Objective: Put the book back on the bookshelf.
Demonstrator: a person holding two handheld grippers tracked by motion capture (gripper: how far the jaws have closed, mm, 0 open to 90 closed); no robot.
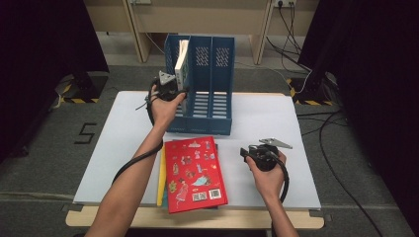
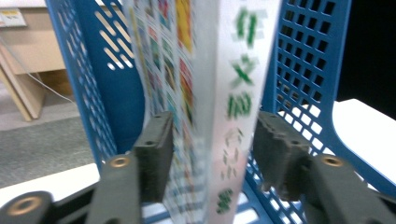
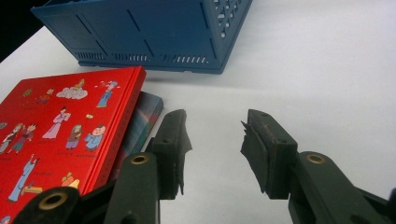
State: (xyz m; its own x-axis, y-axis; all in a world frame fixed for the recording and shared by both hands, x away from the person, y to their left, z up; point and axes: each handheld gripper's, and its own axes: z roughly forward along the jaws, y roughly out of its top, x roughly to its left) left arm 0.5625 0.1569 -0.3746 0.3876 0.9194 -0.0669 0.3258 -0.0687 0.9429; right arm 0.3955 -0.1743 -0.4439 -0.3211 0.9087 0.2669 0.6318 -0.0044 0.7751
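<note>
Book (image 2: 219,93) between parted left hand-held gripper (image 2: 210,154) jaws, inside blue rack (image 1: 207,74); right gripped nothing.

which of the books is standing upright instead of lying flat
The white-spined book in the blue file rack's leftmost slot, between the left gripper's jaws. The red book lies flat on the table.

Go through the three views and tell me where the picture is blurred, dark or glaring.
Left gripper view: the book between the jaws of the left gripper is smeared by blur, its green spine print unreadable; the blue file rack is softer too. Right gripper view: sharp, with the white table brightly lit and the red book crisp. High view: evenly lit table, surroundings falling into near black at both sides.
</note>
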